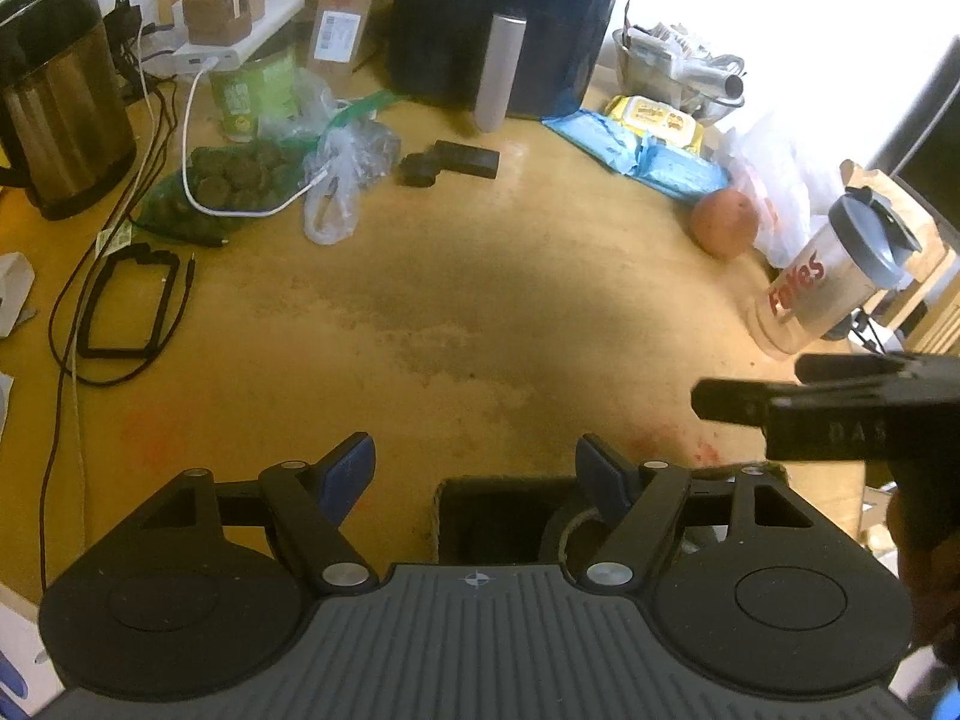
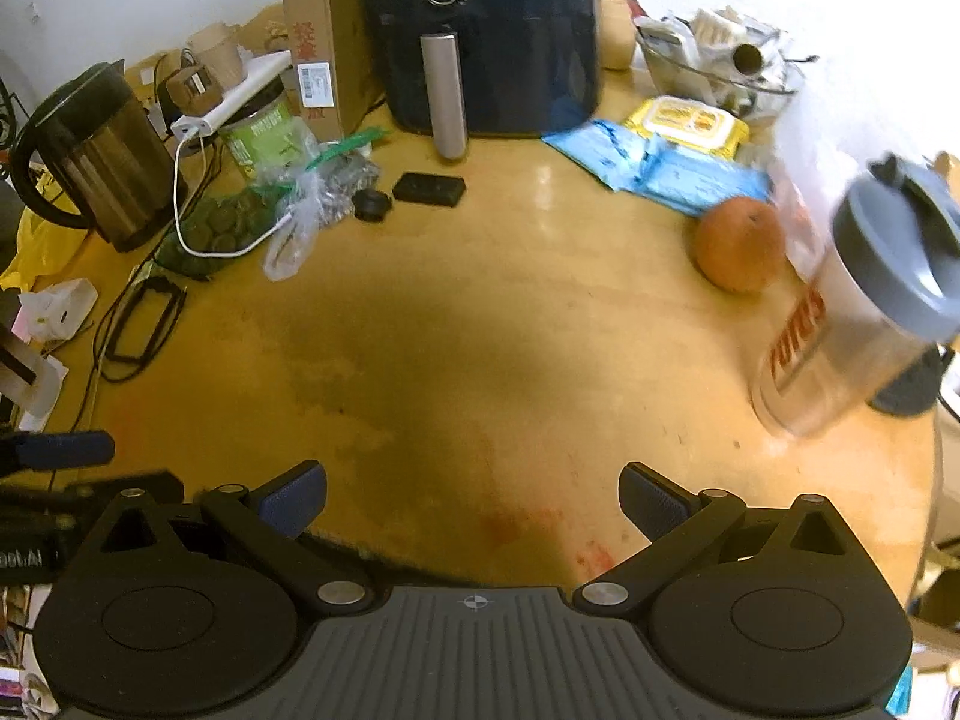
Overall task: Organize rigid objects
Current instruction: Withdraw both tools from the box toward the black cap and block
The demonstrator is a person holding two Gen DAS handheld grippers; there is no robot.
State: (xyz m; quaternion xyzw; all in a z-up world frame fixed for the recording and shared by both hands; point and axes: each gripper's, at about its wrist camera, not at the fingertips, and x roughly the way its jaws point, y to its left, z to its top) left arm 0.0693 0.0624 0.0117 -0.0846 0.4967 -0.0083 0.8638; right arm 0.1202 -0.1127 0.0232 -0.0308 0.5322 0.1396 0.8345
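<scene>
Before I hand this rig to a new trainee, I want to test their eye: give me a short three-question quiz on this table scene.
1. True or false: the left gripper holds something between its fingers.
2. Which lies nearest the orange? A) the kettle B) the shaker bottle C) the black rectangular frame
3. Fill in: the air fryer stands at the far edge of the table, and its handle is coloured ____.

Key: 1 false, both grippers, the right gripper included, stand open and empty. 2 B. 3 silver.
</scene>
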